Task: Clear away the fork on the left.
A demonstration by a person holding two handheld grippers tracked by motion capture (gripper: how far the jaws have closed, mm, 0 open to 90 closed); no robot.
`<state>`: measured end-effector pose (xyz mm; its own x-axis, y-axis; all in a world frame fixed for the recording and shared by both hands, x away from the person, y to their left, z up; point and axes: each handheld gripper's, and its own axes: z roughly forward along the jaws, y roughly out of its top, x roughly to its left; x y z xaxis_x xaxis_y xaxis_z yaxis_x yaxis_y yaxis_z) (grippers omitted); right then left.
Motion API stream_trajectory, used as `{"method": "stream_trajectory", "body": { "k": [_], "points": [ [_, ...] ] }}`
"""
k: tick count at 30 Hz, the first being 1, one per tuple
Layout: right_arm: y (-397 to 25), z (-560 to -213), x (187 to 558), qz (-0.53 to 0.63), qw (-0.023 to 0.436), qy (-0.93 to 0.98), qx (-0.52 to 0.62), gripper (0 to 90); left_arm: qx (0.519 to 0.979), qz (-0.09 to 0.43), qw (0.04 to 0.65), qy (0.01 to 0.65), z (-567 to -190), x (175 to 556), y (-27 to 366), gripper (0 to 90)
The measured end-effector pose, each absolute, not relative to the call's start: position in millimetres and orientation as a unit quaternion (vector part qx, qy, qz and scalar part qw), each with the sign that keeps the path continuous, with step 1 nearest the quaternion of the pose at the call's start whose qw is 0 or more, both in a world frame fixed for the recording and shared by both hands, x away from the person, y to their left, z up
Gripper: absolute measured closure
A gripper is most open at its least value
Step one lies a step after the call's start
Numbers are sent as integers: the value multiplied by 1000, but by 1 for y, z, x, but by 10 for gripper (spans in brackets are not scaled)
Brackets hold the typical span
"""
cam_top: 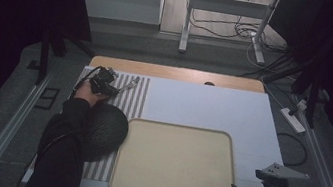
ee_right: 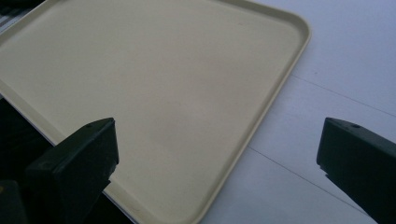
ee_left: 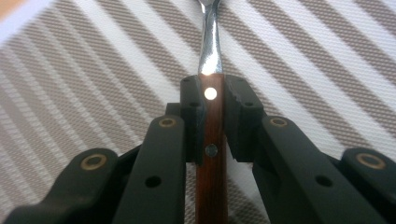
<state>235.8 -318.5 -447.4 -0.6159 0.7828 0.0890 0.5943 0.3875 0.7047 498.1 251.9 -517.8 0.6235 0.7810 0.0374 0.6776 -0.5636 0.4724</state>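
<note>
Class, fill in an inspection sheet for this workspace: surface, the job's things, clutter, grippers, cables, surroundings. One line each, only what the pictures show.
Surface: white table top; striped mat at left.
Job's things: beige tray, bare; wood-handled utensil over the mat; dark round bowl left of the tray.
Clutter: nothing seen.
Grippers: left gripper shut on the utensil's handle; right gripper open, near the tray's corner.
Cables: loose cables on the floor; power strip at right.
Surroundings: metal stand behind; dark curtains at both sides.

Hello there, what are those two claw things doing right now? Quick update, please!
Left gripper shut on wooden-handled utensil, over striped mat. Right gripper open, holding nothing, at tray's near corner. Dark bowl beside the left forearm; tray bare.
</note>
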Motion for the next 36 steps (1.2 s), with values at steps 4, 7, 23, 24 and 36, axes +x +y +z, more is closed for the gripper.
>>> {"method": "stream_trajectory", "body": {
  "k": [4,7,23,24,36],
  "points": [
    [-319,-447,236,363,130,822,419,0,873,155,200,417,-508,495,256,780],
    [-318,-447,236,363,130,822,419,0,871,170,196,418,-498,492,260,780],
    [-318,-447,236,362,132,823,417,0,841,112,259,461,-486,462,264,779],
    [-318,-447,235,362,132,823,417,0,840,109,262,462,-487,459,264,779],
    [-315,-447,235,353,141,827,414,0,834,84,284,466,-486,420,262,779]
  ]
}}
